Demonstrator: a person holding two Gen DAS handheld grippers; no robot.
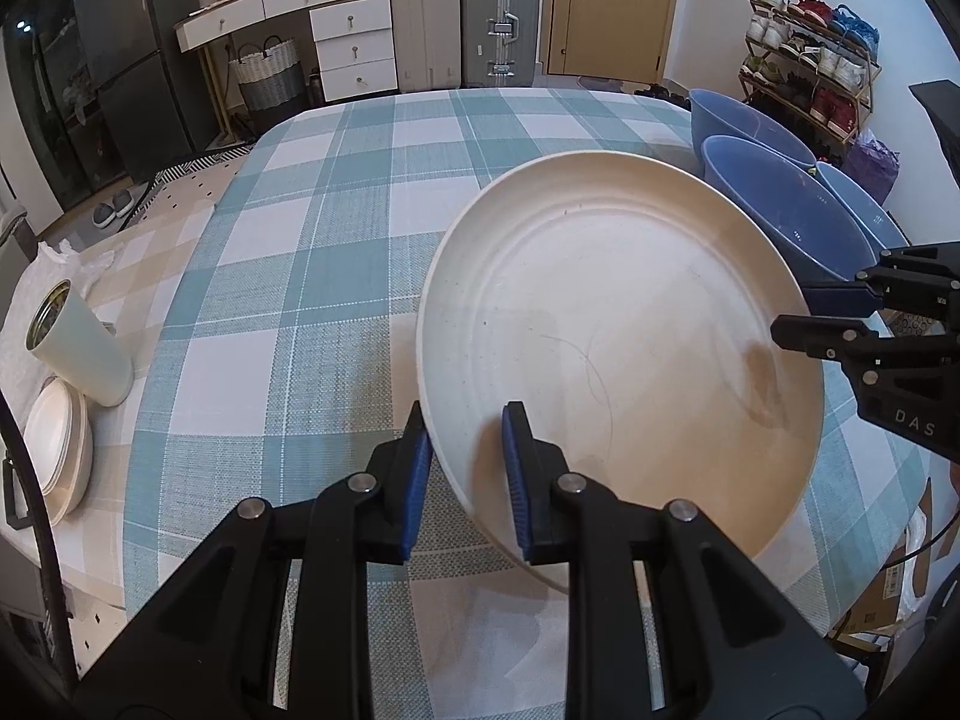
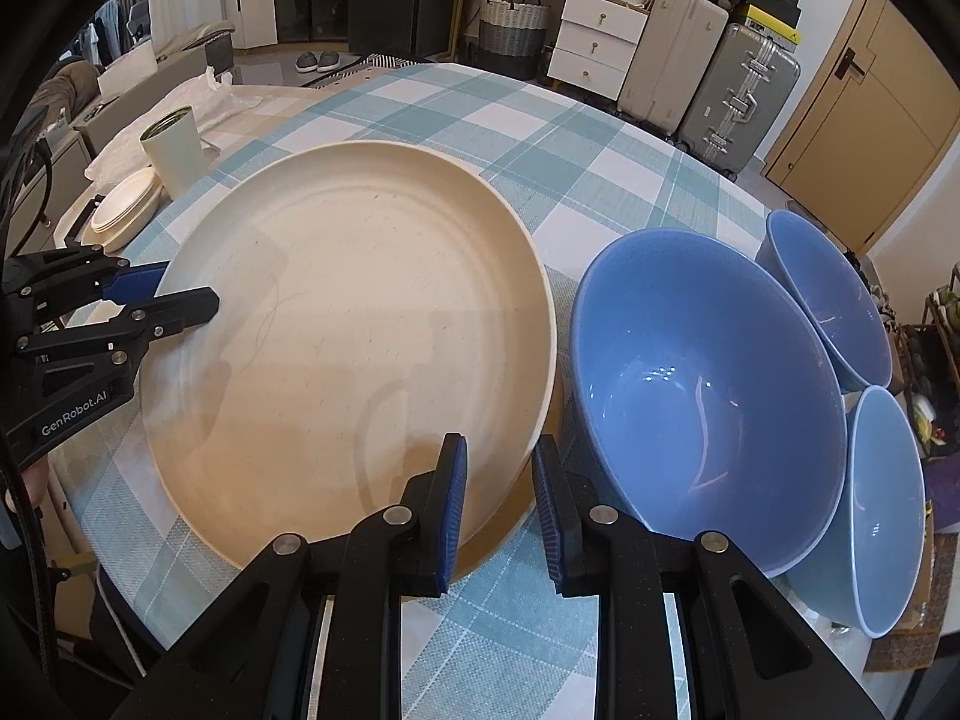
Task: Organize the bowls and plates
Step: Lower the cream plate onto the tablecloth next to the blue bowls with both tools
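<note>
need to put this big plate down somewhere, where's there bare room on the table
Bare checked cloth lies open between the plate and the cup with its small plate stack, and on toward the far edge. It is crowded beside the three blue bowls, close against the plate.

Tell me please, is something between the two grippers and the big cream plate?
No. The left gripper and right gripper each already clamp the rim of the big cream plate on opposite sides. The blue bowls stand beside it.

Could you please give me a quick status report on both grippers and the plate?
Left gripper and right gripper both shut on large round cream plate, opposite rims. Three blue ceramic bowls close beside its right edge.
</note>
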